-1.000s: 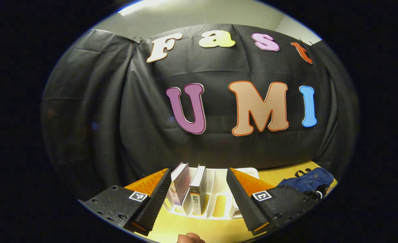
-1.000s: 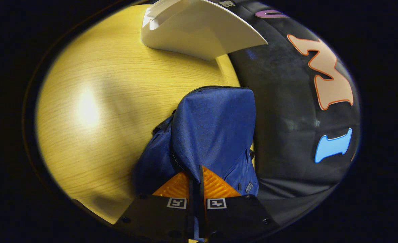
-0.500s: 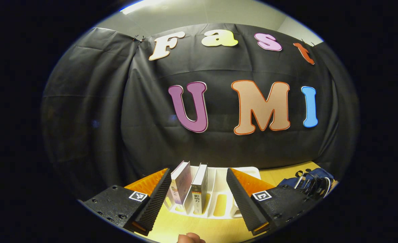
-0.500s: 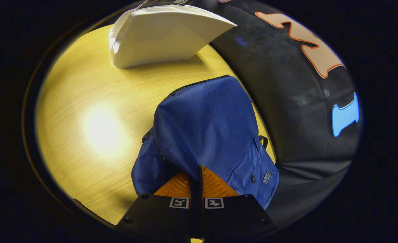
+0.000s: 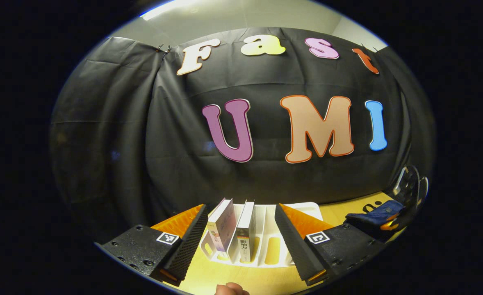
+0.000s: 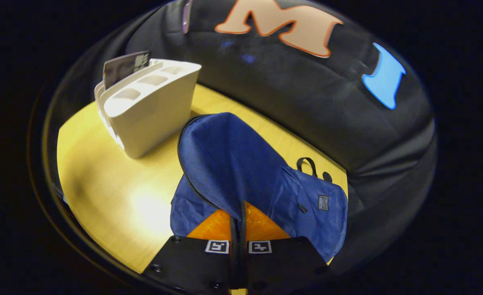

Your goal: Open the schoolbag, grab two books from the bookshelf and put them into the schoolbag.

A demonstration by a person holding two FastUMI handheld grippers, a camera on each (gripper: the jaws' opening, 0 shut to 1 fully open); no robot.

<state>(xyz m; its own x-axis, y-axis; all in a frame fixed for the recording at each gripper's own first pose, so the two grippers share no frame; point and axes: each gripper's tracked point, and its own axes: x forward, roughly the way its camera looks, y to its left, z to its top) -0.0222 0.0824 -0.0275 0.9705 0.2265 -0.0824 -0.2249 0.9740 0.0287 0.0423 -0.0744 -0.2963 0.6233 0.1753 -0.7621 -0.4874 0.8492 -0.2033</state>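
The blue schoolbag (image 6: 233, 164) lies on the yellow wooden table (image 6: 102, 184), its zipped flap pulled up. My right gripper (image 6: 241, 205) is shut on that flap's fabric. In the left gripper view the schoolbag (image 5: 374, 217) sits low at the far right, with the other gripper above it. A white bookshelf rack (image 5: 272, 246) holds two upright books: a pale one (image 5: 221, 225) and a white one with a dark spine foot (image 5: 246, 229). My left gripper (image 5: 240, 207) stands open just before them, touching nothing. One book (image 6: 124, 67) pokes out of the rack (image 6: 151, 110).
The black cloth wall closes the table's far side right behind the rack and the bag. Bare tabletop (image 6: 143, 205) lies between rack and bag. A fingertip (image 5: 231, 289) shows at the bottom of the left gripper view.
My right gripper has risen and swung with the flap held, so the rack now stands upright at its left. The left gripper has barely moved.
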